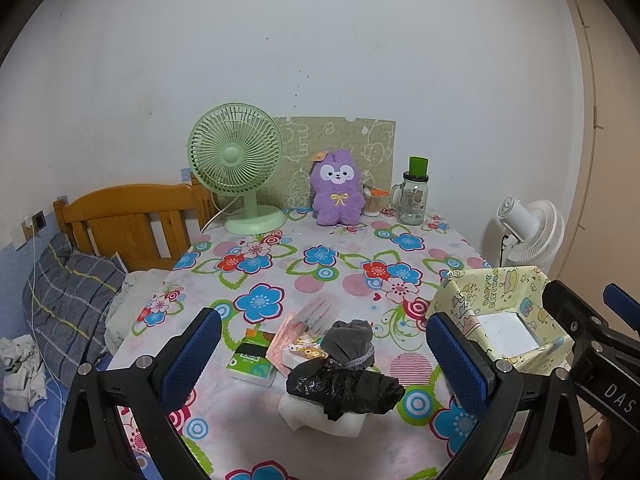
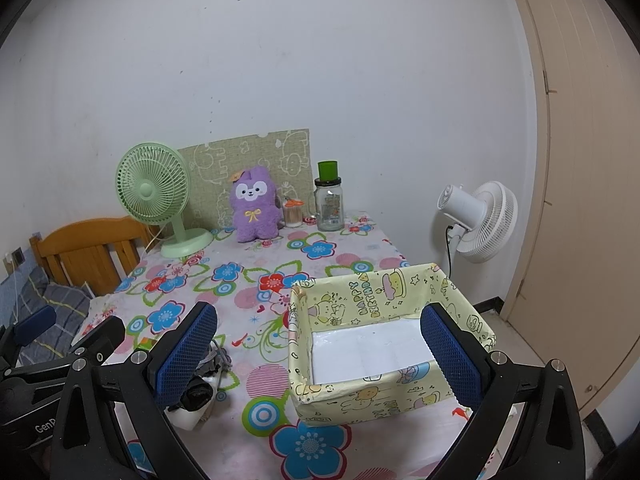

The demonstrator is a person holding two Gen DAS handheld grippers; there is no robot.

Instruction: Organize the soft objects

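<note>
Left wrist view: my left gripper (image 1: 324,356) hovers above the near part of the desk (image 1: 320,280), its fingers (image 1: 192,356) spread wide and holding nothing. They frame a small pile of soft things, which I judge to be the reason for this pose: an open stance brackets the pile before any pinch. On top lies a grey rolled sock (image 1: 350,344); just near of it, a crumpled black plastic bag (image 1: 344,390) rests on a white soft piece (image 1: 320,418). To the left of the pile lies a green tissue pack (image 1: 252,360), with a pink printed packet (image 1: 298,334) touching it.

Right wrist view: my right gripper (image 2: 316,356) hangs over the yellow paper-covered box (image 2: 360,400), fingers likewise spread and empty. The box stands at the right near part of the desk, just right of the pile. Its mouth faces up and it holds nothing; only its white floor shows. I judge it to be the place meant for the soft things, none yet inside.

At the far edge, against the wall, stand a green fan (image 1: 236,164), a purple plush toy (image 1: 338,190) and a glass jar (image 1: 414,196) with a green cup upside down on its lid; the jar looks empty.
</note>
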